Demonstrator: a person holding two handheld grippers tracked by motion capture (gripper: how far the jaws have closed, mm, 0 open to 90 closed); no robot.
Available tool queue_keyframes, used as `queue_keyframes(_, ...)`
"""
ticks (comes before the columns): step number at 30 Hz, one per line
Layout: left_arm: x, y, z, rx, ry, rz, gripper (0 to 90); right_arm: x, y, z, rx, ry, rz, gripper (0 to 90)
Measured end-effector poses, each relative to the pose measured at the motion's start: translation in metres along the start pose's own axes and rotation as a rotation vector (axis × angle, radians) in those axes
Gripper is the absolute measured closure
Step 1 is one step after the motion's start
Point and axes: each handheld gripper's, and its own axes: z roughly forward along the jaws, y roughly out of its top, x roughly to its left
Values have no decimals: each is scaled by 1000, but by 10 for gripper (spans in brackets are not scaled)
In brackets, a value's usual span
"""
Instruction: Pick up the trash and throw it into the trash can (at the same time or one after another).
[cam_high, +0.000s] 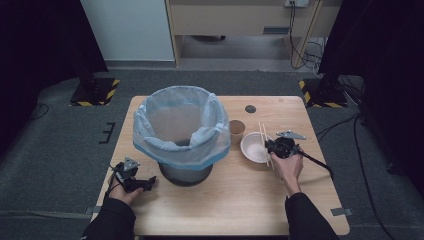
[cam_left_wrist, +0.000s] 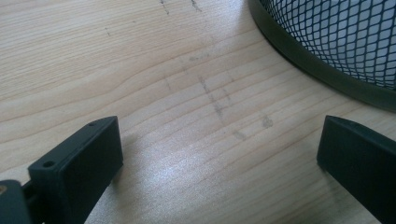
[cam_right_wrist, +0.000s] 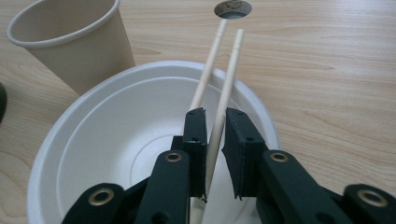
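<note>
A white paper bowl (cam_high: 252, 147) sits right of centre on the wooden table (cam_high: 235, 200), with a pair of wooden chopsticks (cam_high: 264, 132) lying across its right rim. My right gripper (cam_high: 272, 147) hovers over that rim. In the right gripper view its jaws (cam_right_wrist: 215, 112) stand almost together around one chopstick (cam_right_wrist: 231, 70), with a thin gap still showing beside it; the other stick passes behind the left jaw. The bowl (cam_right_wrist: 93, 107) lies below. My left gripper (cam_high: 150, 182) rests near the table's front left, open wide (cam_left_wrist: 219, 135) over bare wood.
A mesh waste bin (cam_high: 180, 130) lined with a pale blue bag stands mid-table; its base (cam_left_wrist: 336, 37) is close to my left jaws. A tan paper cup (cam_high: 236, 129) (cam_right_wrist: 74, 42) stands just behind the bowl. A round cable hole (cam_high: 250, 108) lies farther back.
</note>
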Motion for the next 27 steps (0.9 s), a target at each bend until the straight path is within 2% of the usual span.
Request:
queue_keyframes(4, 0, 0, 0, 0, 0, 0, 0, 0, 0, 0, 4, 0, 0, 842)
queue_keyframes(14, 0, 0, 0, 0, 0, 0, 0, -1, 1, -2, 4, -4, 1, 856)
queue_keyframes(19, 0, 0, 0, 0, 0, 0, 0, -2, 6, -8, -25, 6, 3, 856)
queue_keyframes(27, 0, 0, 0, 0, 0, 0, 0, -7, 23, -27, -121, 35, 28, 856)
